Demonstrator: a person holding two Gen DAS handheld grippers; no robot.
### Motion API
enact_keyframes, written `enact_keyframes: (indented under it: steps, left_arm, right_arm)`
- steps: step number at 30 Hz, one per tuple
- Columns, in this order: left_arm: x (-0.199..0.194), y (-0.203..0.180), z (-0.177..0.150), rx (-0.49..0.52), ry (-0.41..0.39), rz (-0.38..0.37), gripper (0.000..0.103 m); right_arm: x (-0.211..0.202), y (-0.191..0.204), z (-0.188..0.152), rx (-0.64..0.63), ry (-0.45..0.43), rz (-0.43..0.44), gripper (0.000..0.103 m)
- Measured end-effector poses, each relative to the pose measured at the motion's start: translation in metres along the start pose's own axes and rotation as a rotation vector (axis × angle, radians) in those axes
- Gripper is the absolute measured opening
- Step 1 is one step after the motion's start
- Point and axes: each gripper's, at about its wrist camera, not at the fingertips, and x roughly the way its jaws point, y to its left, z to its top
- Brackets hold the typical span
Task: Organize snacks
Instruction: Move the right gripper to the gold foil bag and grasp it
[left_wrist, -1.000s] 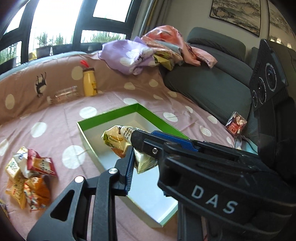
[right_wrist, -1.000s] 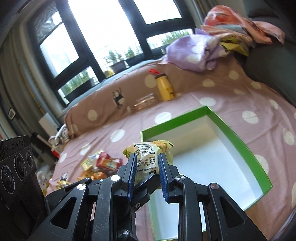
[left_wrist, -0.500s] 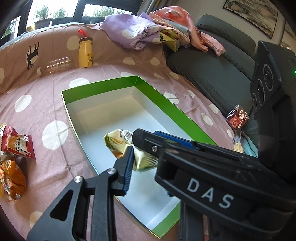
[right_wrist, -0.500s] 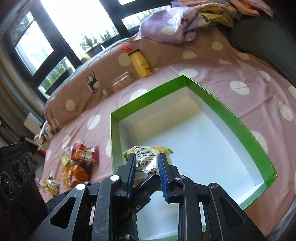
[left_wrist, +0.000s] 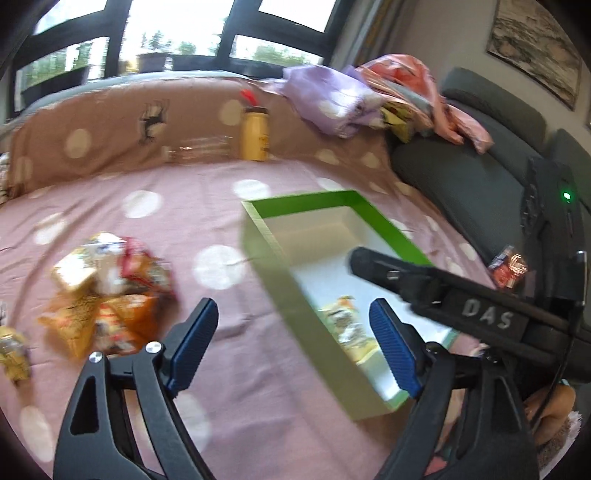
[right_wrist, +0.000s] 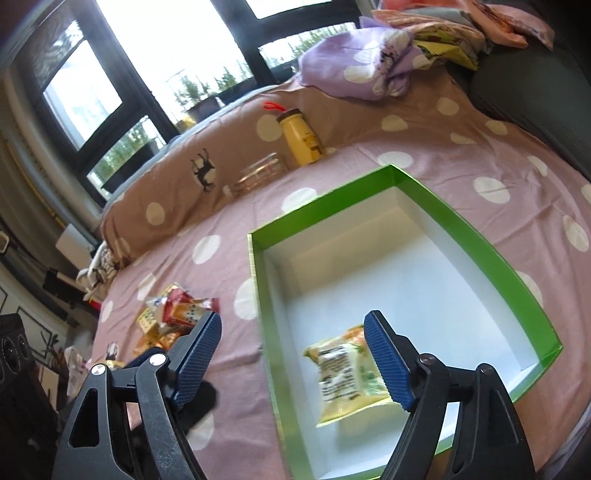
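A green box (right_wrist: 458, 221) with a white inside lies on the dotted pink sheet; it also shows in the left wrist view (left_wrist: 376, 218). A yellow-green snack packet (right_wrist: 347, 373) lies in the box near its front, also seen blurred in the left wrist view (left_wrist: 343, 321). My right gripper (right_wrist: 295, 354) is open and empty above the box's left wall, the packet by its right finger. My left gripper (left_wrist: 295, 339) is open and empty over the box's left wall. A pile of snack packets (left_wrist: 107, 291) lies left of the box, also in the right wrist view (right_wrist: 173, 314).
A yellow bottle (right_wrist: 301, 140) and a clear bottle (right_wrist: 258, 175) rest against the padded back edge. Crumpled cloths (right_wrist: 373, 62) lie on the grey sofa (left_wrist: 469, 177). A red wrapper (left_wrist: 509, 264) lies at the sofa edge. The right gripper's body (left_wrist: 461, 306) crosses the left wrist view.
The right gripper has opened and let the packet go; it now lies in the box. The left gripper has opened too and swung left toward the snack pile.
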Motion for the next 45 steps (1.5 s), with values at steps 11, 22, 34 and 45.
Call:
enact_keyframes:
  steps: [11,22,34,45]
  left_arm:
    - [-0.086,0.118,-0.027,-0.208,-0.099,0.408,0.086]
    - [-0.119,0.254,-0.061,-0.543,-0.129,0.579,0.087]
    - [-0.09,0.292,-0.081,-0.667,0.03,0.419,0.086]
    - [-0.06,0.298,-0.085,-0.654,0.105,0.363,0.072]
  right_arm:
    - [0.001,0.073,-0.019,-0.146,-0.031,0.041,0.081]
    - [0.052,0.185,-0.046,-0.369,0.115,0.065,0.081]
    - [0.157,0.299,-0.082,-0.392,0.491,0.321,0.08]
    - [0.207,0.31,-0.11,-0.406,0.591,0.306,0.053]
